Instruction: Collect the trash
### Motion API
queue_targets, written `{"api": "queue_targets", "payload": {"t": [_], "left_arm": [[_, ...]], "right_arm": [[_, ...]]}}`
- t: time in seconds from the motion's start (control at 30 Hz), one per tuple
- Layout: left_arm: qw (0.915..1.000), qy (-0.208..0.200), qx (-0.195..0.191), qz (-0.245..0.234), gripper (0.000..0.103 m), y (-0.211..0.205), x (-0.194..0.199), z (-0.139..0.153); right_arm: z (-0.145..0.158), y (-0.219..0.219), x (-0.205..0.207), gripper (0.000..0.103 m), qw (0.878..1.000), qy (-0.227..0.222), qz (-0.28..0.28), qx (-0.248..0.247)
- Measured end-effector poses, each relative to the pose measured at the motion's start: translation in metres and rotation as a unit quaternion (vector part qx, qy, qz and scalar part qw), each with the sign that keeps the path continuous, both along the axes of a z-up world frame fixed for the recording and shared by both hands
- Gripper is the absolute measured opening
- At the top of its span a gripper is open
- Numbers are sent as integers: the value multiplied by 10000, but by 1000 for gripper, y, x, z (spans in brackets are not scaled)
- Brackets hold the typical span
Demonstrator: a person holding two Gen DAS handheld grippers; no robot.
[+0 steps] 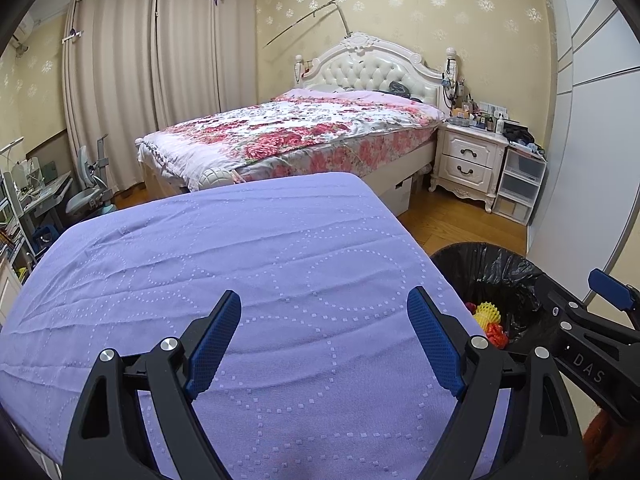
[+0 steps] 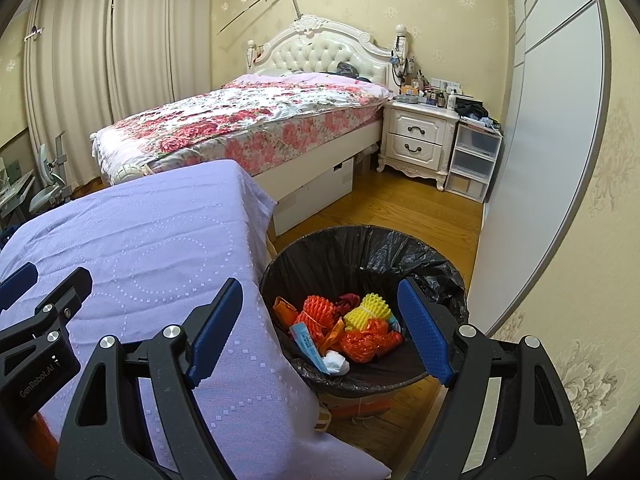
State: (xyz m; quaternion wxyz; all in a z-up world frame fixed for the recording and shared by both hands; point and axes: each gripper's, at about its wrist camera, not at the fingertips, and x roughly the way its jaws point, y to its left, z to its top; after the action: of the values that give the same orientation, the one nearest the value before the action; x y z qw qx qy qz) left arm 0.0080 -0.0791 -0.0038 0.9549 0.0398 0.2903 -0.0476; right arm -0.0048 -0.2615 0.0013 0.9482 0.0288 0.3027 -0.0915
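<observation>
A round bin with a black liner (image 2: 360, 248) stands on the floor just right of the lilac-covered table (image 2: 152, 240). Inside it lies trash: orange foam netting (image 2: 320, 310), yellow foam netting (image 2: 372, 308), an orange bag (image 2: 368, 340), a blue wrapper (image 2: 306, 340) and a white wad (image 2: 335, 361). My right gripper (image 2: 320, 328) hangs open over the bin's near rim and the table edge, nothing between its fingers. My left gripper (image 1: 325, 346) stands open above the bare lilac cloth (image 1: 240, 260), holding nothing. The bin (image 1: 492, 276) and the right gripper's finger (image 1: 610, 290) show at the right of the left wrist view.
A bed with a floral cover (image 2: 248, 120) stands beyond the table, with a white nightstand (image 2: 418, 136) and plastic drawers (image 2: 474, 160) at its right. A white wardrobe (image 2: 552, 140) lines the right side. Wooden floor (image 2: 400, 208) lies between bed and bin. A desk and chair (image 1: 86, 196) sit far left.
</observation>
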Motion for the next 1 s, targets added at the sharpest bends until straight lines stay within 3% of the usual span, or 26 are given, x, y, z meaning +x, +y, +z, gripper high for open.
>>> {"api": "queue_targets", "payload": {"t": [1.0], "left_arm": [[10000,-29,-51,25,84,3,-1,3]], "right_arm": [[0,1,0,78,10000,7,3,-2]]}}
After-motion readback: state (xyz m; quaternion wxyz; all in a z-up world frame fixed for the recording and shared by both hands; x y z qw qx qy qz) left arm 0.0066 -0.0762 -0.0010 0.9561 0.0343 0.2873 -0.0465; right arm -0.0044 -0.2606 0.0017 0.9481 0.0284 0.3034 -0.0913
